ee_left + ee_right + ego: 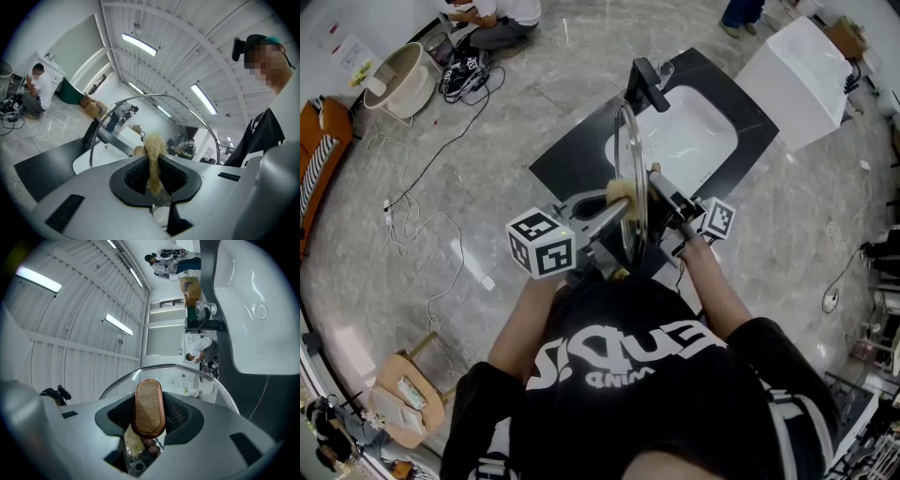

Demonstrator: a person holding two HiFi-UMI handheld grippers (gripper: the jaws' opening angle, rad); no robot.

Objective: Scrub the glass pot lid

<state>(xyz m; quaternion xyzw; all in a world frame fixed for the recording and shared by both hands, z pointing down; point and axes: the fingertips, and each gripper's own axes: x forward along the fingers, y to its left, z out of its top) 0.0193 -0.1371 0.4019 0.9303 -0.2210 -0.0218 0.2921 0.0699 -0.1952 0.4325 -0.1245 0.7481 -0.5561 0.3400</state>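
While the person is standing at a black counter [572, 159] with a white sink [689, 141] set into it, the glass pot lid [629, 159] is being held up on its edge above the near end of the basin, its metal rim running toward the black faucet [644, 82]. The right gripper [656, 183] is pointing in from the lid's right side and is gripping the lid's handle [149, 408], an oval wooden knob with a copper-coloured band. In the right gripper view its jaws are pressing on that knob from both sides, standing partway apart because of its width, and the curved rim of the lid is arching just beyond. The left gripper [614, 208] is pointing in level from the opposite side, and its jaws are pinching a tan, fibrous scrubber [152, 157], drawn close together on the thin wad. In the left gripper view the scrubber's tuft is sticking out past the jaw tips, inside the arc of the rim. In the head view it is showing as a pale lump lying against the lid's left face. With a gripper on each side, the lid is hanging clear of the counter and the sink. Far behind, on the grey marble floor [487, 169], another person [492, 19] is sitting beside a tangle of cables [459, 75].
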